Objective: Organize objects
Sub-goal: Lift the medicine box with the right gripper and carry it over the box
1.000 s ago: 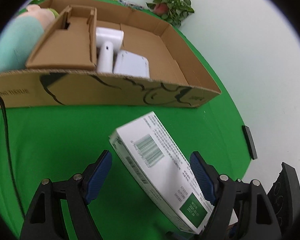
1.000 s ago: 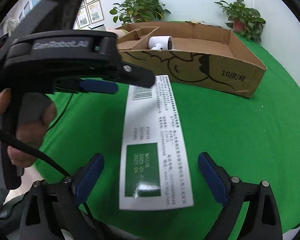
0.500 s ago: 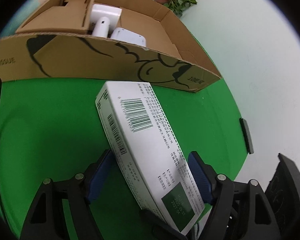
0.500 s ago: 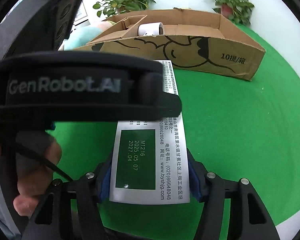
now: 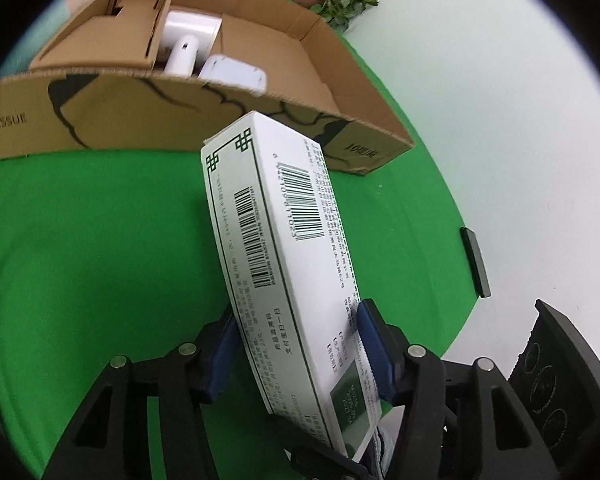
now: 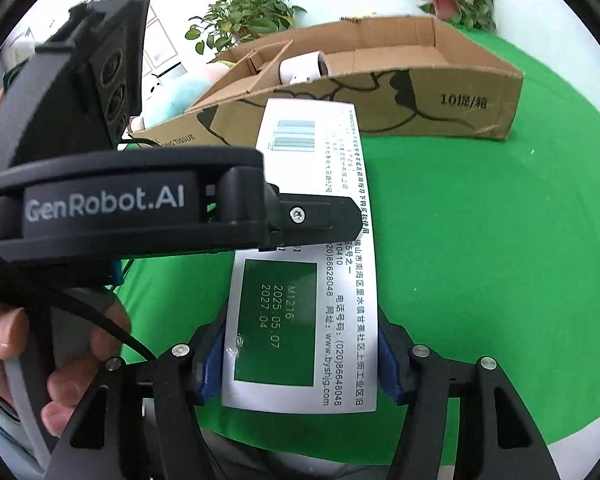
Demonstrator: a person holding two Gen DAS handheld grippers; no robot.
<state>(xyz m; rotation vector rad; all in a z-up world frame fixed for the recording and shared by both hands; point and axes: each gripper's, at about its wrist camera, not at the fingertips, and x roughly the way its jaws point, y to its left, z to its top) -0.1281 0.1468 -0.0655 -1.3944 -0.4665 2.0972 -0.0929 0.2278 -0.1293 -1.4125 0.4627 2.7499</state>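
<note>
We see a long white carton [image 5: 284, 264] printed with barcodes and a green panel, held up off the green tabletop [image 5: 100, 248] just in front of the cardboard box [image 5: 180, 116], which is our landmark here. The carton's far end reaches up over the box's near wall, and its near end sits lowest, closest to us. The right gripper [image 6: 300, 356] has its blue pads against both long edges of the carton's near end, beside the green panel, so its jaws are clamped on it. The left gripper [image 5: 300, 344] straddles the same carton a little closer to the box; its jaws are closing, with the right pad touching the carton's edge and the left pad right at the carton's side face, though we cannot tell whether that one presses. A hand [image 6: 52, 364] grips the left gripper's handle, on the side away from the box. Inside the box lie a brown cardboard insert [image 5: 112, 28] and some white devices [image 5: 196, 48]. Behind the box stand potted plants [image 6: 244, 16].
</note>
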